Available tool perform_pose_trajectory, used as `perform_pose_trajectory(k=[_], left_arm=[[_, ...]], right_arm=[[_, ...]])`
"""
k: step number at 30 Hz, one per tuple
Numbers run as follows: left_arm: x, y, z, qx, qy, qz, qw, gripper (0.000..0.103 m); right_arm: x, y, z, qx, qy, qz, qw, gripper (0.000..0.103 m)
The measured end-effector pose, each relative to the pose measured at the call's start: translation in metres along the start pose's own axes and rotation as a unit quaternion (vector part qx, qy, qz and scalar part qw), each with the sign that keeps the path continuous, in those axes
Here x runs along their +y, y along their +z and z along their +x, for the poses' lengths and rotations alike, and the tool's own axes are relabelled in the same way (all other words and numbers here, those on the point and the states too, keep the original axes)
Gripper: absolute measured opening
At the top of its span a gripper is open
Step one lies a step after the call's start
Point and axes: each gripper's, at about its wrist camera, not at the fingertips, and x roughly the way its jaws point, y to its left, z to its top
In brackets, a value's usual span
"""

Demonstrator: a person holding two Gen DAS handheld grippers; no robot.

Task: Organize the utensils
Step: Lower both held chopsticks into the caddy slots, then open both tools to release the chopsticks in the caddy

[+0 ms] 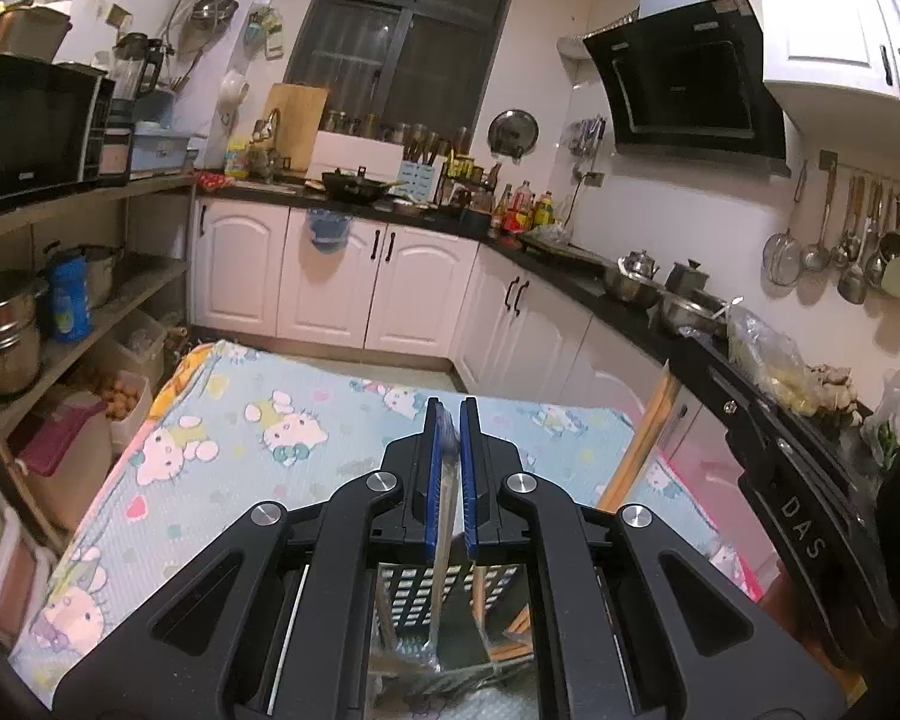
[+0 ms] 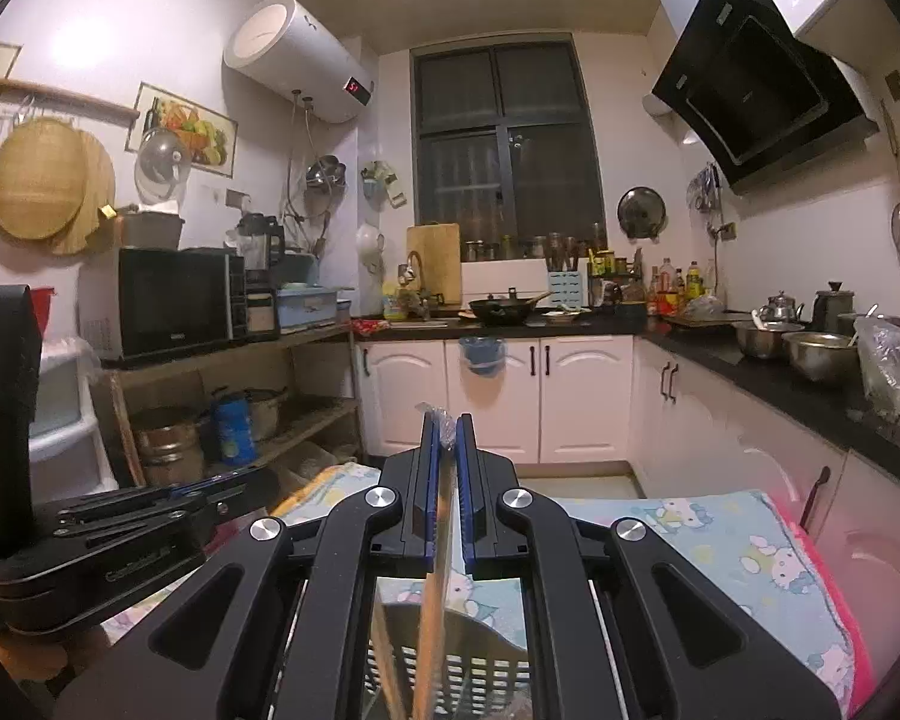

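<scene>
Small kitchen w/ dark window (image 1: 402, 42) at back, white cabinets (image 1: 330, 282) under black countertop (image 1: 570, 276), range hood (image 1: 684, 78) on right wall, microwave (image 1: 30, 126) on left shelving, water heater (image 2: 300, 60) up high.

White capital letters "DAS" stand on the black body of the right gripper (image 1: 801, 525) where it crosses the lower right of the left wrist view. In the right wrist view, a small red digital readout glows on the dark end panel of the white water heater (image 2: 297, 57) on the wall, its digits too small to make out. Lettering on the microwave (image 2: 177, 300) cannot be read.
</scene>
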Motion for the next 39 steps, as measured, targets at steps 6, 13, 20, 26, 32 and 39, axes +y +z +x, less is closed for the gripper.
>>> perform_pose_trajectory(k=[6,13,20,26,32,39], left_arm=[[0.005,-0.012,0.004,0.014,0.005,-0.002,0.9999,0.001],[0.009,-0.025,0.007,0.031,0.006,-0.006,0.9995,0.001],[0.01,-0.03,0.004,0.038,0.009,-0.005,0.9992,0.001],[0.011,-0.035,0.0,0.042,0.011,-0.004,0.9991,0.001],[0.014,-0.04,-0.006,0.048,0.014,-0.004,0.9987,0.001],[0.014,-0.043,-0.014,0.059,0.017,-0.001,0.9981,0.006]], right_arm=[[0.0,-0.014,-0.001,0.003,-0.011,-0.013,1.0,0.006],[0.0,-0.031,-0.006,0.027,-0.007,-0.019,0.999,0.006],[0.0,-0.041,-0.015,0.051,0.002,-0.016,0.999,0.006],[-0.001,-0.041,-0.024,0.07,0.016,-0.007,0.997,0.006],[0.0,-0.043,-0.031,0.091,0.022,-0.004,0.996,0.008],[-0.001,-0.043,-0.038,0.104,0.029,0.004,0.994,0.022]])
